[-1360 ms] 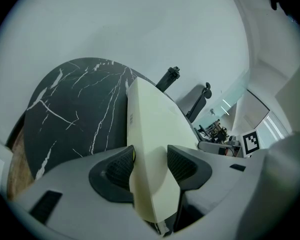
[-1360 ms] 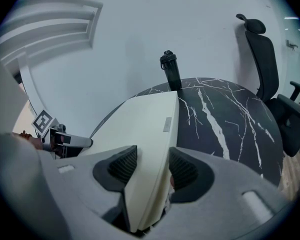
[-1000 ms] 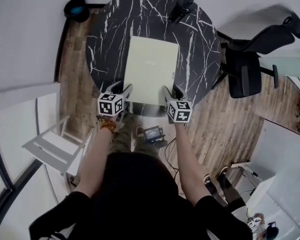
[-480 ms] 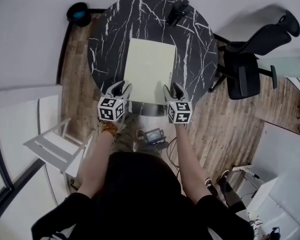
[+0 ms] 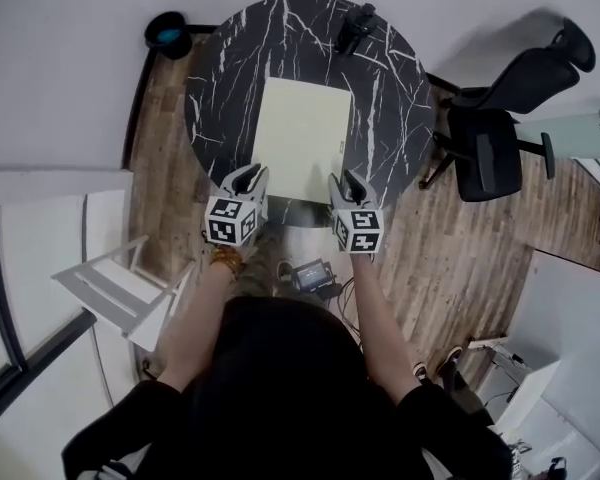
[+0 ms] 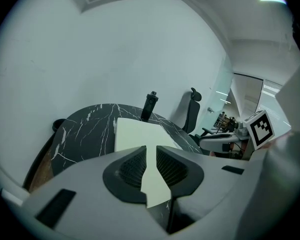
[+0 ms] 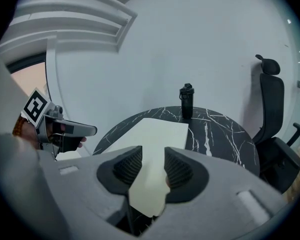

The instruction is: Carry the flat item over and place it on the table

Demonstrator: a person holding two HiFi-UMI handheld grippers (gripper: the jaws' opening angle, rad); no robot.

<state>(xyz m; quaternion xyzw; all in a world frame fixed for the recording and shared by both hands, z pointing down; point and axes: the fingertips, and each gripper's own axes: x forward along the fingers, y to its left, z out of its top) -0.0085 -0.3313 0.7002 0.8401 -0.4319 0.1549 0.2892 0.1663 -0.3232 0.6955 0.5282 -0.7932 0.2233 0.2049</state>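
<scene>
A pale yellow-green flat sheet (image 5: 302, 133) lies on the round black marble table (image 5: 220, 78). It also shows ahead of the jaws in the left gripper view (image 6: 137, 134) and the right gripper view (image 7: 160, 134). My left gripper (image 5: 248, 176) hovers at the sheet's near left corner and my right gripper (image 5: 342, 180) at its near right corner. Both pairs of jaws are closing, the left gripper (image 6: 151, 154) narrower than the right gripper (image 7: 153, 161). A gap still shows between each pair of pads, with nothing between them. The sheet lies flat below the gaps.
A black bottle (image 5: 357, 23) stands at the table's far edge. A black office chair (image 5: 500, 128) is to the right. A dark bin (image 5: 166, 30) sits at the far left, a white chair (image 5: 120, 288) at the near left. A small device (image 5: 310, 273) lies on the wooden floor.
Both grippers' jaws have narrowed, the left more than the right. The grippers stay at the sheet's near edge, and the sheet has not moved on the table.
</scene>
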